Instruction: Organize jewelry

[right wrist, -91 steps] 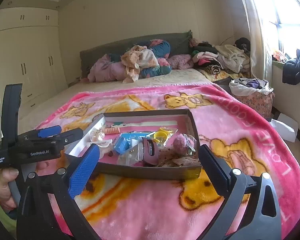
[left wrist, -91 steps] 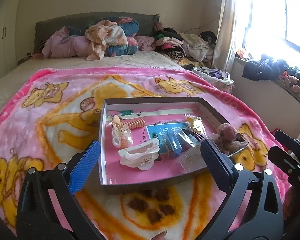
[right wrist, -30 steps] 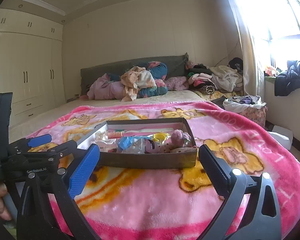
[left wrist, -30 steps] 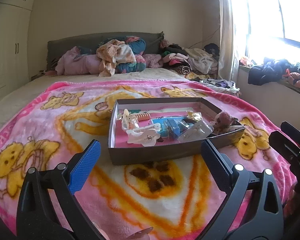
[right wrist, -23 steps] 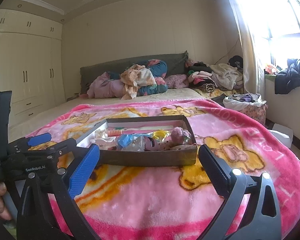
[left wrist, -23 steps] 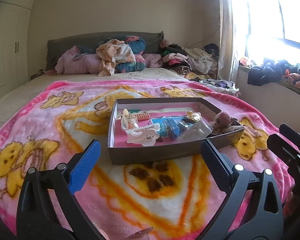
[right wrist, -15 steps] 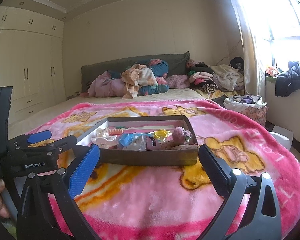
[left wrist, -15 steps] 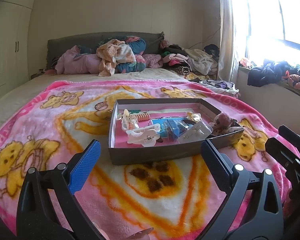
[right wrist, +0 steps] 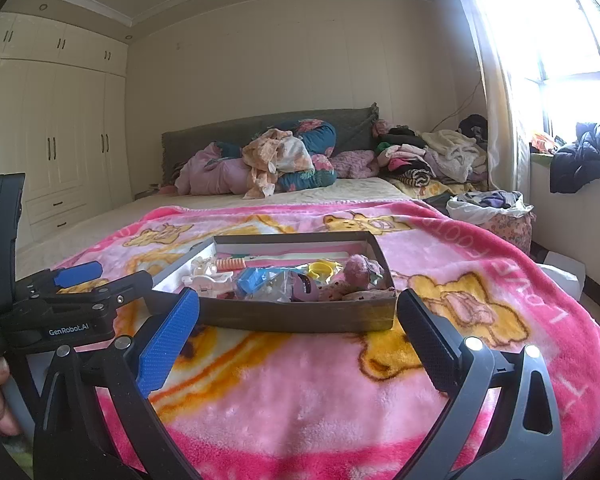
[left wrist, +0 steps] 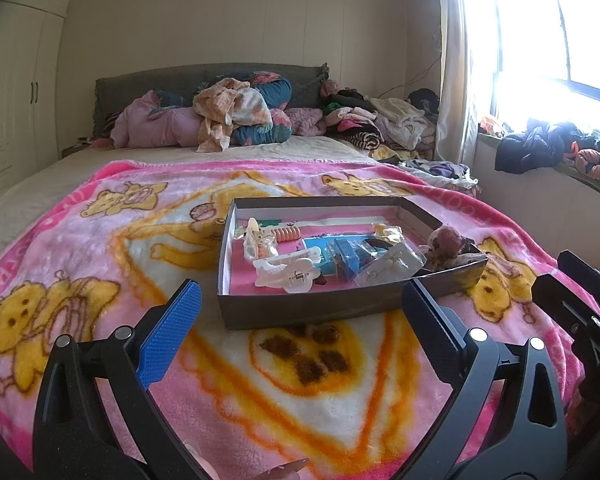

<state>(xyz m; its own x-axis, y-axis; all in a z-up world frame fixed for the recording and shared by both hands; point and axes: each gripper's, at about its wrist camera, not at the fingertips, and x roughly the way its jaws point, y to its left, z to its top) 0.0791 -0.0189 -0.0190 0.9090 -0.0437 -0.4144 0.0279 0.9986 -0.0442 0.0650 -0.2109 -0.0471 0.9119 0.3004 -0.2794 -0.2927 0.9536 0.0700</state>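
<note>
Left wrist | left gripper (left wrist: 300,320) jaws released | right gripper (right wrist: 298,322) jaws released | box (left wrist: 300,310) ahead

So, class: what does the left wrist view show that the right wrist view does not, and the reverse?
Only the left wrist view looks down on the white hair clip and shows the right tool from outside. Only the right wrist view shows the wardrobe, the yellow ring and the left tool from outside. Both show the box on the pink blanket.
</note>
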